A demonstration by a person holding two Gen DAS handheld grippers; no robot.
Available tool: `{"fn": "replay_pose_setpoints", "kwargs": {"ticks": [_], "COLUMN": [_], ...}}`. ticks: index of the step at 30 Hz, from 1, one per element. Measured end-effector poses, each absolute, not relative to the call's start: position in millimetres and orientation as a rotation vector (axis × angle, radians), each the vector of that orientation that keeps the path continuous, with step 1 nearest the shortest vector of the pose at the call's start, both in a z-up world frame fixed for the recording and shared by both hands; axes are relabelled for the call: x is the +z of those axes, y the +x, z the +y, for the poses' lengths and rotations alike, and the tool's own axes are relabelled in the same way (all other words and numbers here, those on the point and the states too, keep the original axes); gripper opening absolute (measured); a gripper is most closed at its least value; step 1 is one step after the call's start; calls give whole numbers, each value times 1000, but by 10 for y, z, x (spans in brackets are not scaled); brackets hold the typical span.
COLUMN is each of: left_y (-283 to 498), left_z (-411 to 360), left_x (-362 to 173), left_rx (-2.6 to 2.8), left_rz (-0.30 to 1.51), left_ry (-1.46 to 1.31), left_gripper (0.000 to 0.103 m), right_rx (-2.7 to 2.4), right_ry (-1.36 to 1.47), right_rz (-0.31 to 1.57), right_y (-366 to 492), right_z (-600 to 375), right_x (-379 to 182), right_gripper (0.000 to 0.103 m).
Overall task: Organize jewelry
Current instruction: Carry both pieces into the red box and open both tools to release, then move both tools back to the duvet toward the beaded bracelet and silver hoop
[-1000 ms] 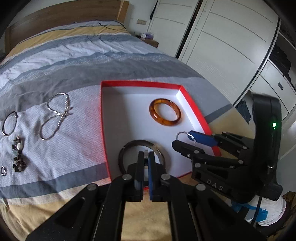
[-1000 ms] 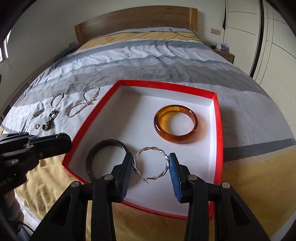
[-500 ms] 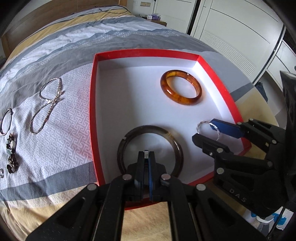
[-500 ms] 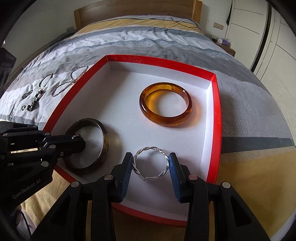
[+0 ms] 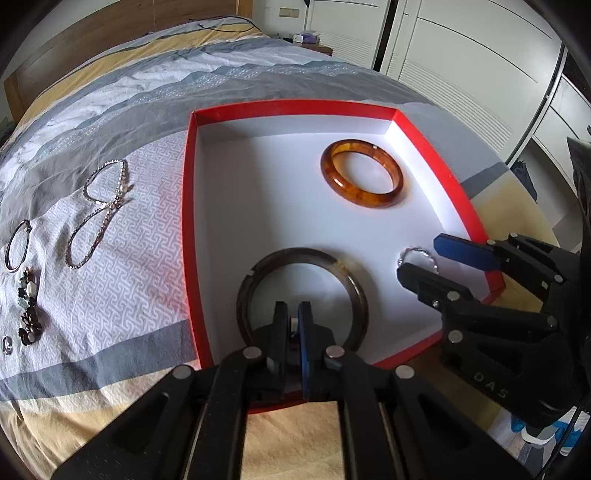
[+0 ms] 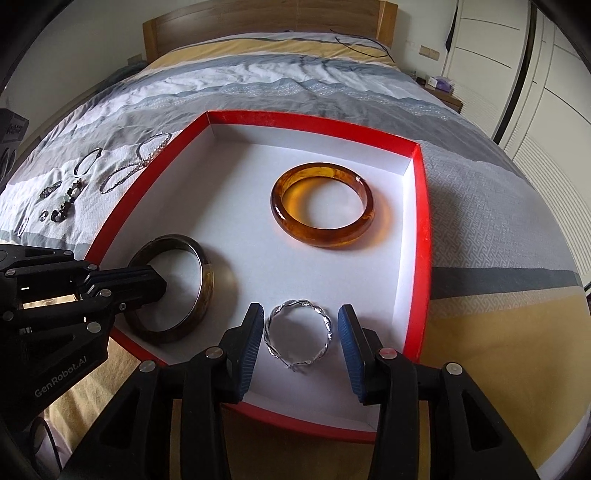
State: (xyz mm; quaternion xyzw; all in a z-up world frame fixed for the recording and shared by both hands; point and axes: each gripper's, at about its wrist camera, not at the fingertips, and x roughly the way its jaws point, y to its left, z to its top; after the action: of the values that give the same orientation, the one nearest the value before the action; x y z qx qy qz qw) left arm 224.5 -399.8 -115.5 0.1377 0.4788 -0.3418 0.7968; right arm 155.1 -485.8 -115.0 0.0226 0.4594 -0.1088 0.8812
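A red box (image 5: 188, 221) (image 6: 423, 258) with a white floor lies on the bed. An amber bangle (image 5: 364, 199) (image 6: 321, 240) rests at its far right. My left gripper (image 5: 293, 308) (image 6: 157, 284) pinches the near rim of a dark bangle (image 5: 354, 291) (image 6: 207, 280) that rests on the box floor, and its jaws are just starting to open. My right gripper (image 6: 301, 312) (image 5: 421, 254) straddles a twisted silver bracelet (image 6: 327, 325) (image 5: 413, 251) lying on the floor. Its jaws are opening, with a gap at each pad.
On the bedspread left of the box lie a sparkly chain (image 5: 99, 210), a thin hoop (image 5: 18, 247), a beaded piece (image 5: 27, 306) and a small ring (image 5: 7, 343). White wardrobe doors (image 5: 461, 74) stand to the right and a wooden headboard (image 6: 258, 26) at the far end.
Both grippers came down closer to the box. The dark bangle now lies on the floor. The right pads, earlier touching the silver bracelet, have spread away from it.
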Motion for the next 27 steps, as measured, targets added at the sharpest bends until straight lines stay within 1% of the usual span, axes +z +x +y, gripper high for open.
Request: {"fn": "replay_pose_setpoints", "kwargs": {"ticks": [2,4,6,18,27], "left_y": [2228,2192,2157,2058,2116], "left_z": [-3977,-3957,-3969,-3809,-3195], "left_x": [-1122,-1075,-1022,-680,-473], "left_rx": [-739,-744,-751,-751,-646], "left_rz": [1025,1016,1000,940,912], "left_ry": [291,292,294,271,221], "left_gripper": [10,17,20,21,21], "right_rx": [-232,-237,-240,-269,-229], "right_ry": [52,54,60,70,40], "right_rz": [947,936,929,904,828], "right_y": [1506,1467,1425,1208,1213], "right_z": [-4863,-4856,-4846,-4768,-4433], "right_x": [-1118,-1087,-1061,-881,-540], "right_gripper": [43,43,45,47,47]}}
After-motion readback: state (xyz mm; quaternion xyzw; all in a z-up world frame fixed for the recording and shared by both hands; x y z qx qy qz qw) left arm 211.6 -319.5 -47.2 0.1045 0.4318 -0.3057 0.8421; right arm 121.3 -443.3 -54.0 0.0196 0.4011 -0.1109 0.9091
